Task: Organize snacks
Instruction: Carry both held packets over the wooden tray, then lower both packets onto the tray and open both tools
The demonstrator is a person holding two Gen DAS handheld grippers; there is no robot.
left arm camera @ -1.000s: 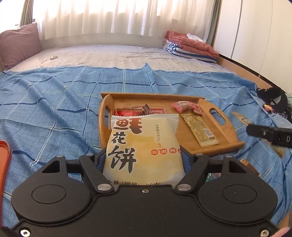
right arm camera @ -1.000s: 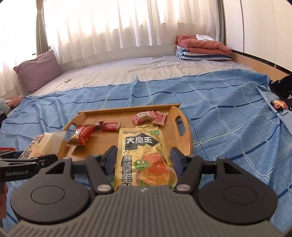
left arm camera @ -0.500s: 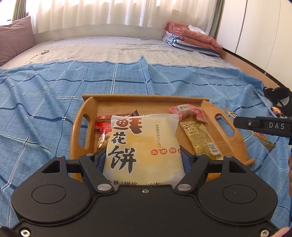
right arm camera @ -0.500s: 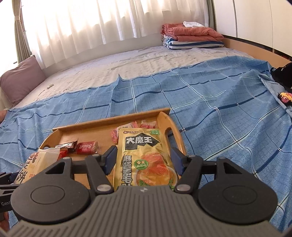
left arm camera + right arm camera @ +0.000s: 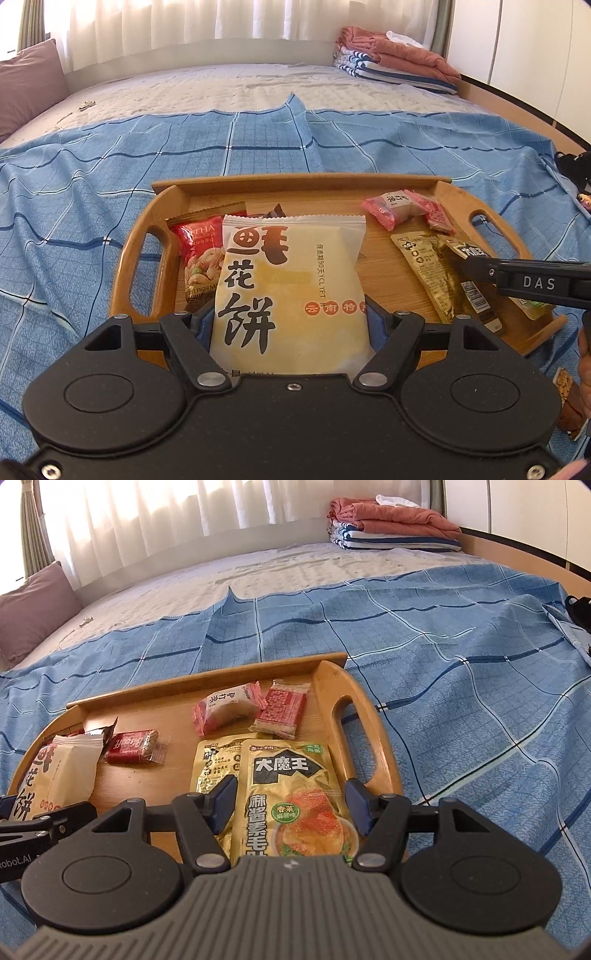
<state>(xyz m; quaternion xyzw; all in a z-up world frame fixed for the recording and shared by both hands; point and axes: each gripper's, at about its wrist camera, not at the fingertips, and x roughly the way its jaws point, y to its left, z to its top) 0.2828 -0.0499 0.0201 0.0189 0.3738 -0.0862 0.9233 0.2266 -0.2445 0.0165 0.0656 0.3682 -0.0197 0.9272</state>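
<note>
A wooden tray [image 5: 332, 184] with handles lies on the blue bedspread. My left gripper [image 5: 291, 321] is shut on a cream flower-cake packet [image 5: 288, 280], held over the tray's near left part. My right gripper [image 5: 290, 801] is shut on a yellow-green snack pouch [image 5: 291, 797], held over the tray's [image 5: 207, 679] near right part. In the tray lie a red peanut bag [image 5: 199, 251], a red biscuit packet [image 5: 133, 746], pink wrapped sweets [image 5: 229, 709], a red cracker packet [image 5: 282, 709] and a gold pouch [image 5: 214, 768]. The right gripper also shows in the left wrist view [image 5: 469, 266].
The blue checked bedspread [image 5: 74, 229] covers the near half of the bed. Folded blankets [image 5: 391, 528] lie at the far right, a mauve pillow [image 5: 33, 609] at the far left. A snack packet [image 5: 569, 406] lies off the tray at the near right. Dark items [image 5: 581, 609] sit at the right edge.
Both grippers have moved forward and down over the tray with their packets still held. The tray fills more of both views.
</note>
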